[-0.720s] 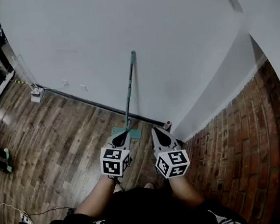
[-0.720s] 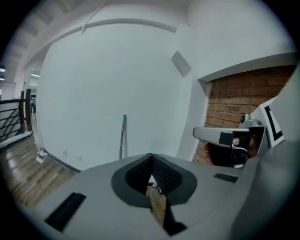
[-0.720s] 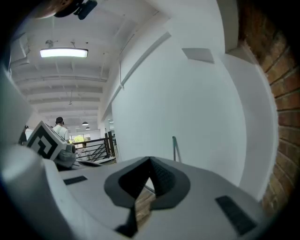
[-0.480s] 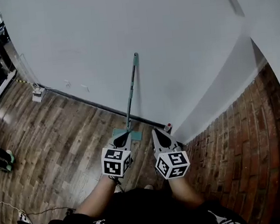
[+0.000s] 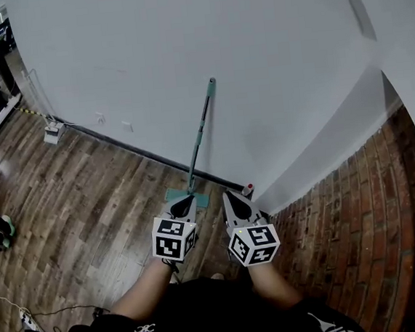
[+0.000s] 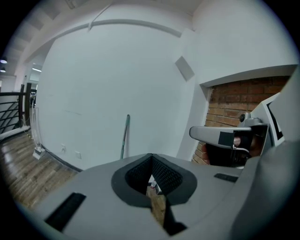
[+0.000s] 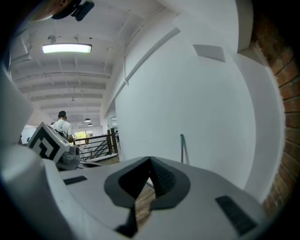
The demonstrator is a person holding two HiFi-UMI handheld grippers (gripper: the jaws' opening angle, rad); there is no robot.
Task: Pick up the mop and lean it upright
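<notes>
Nearest at six o'clock, the left tongs [image 5: 184,200] and right tongs [image 5: 230,196] hang pressed together, empty. Just beyond at twelve, the teal-handled flat mop [image 5: 199,137] has stayed leaning upright on the white wall [image 5: 131,59], untouched; the task looks finished.

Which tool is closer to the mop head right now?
The left tool: in the head view its tip lines up with the teal mop head, while the right tool points off to the side, toward the wall corner.
</notes>
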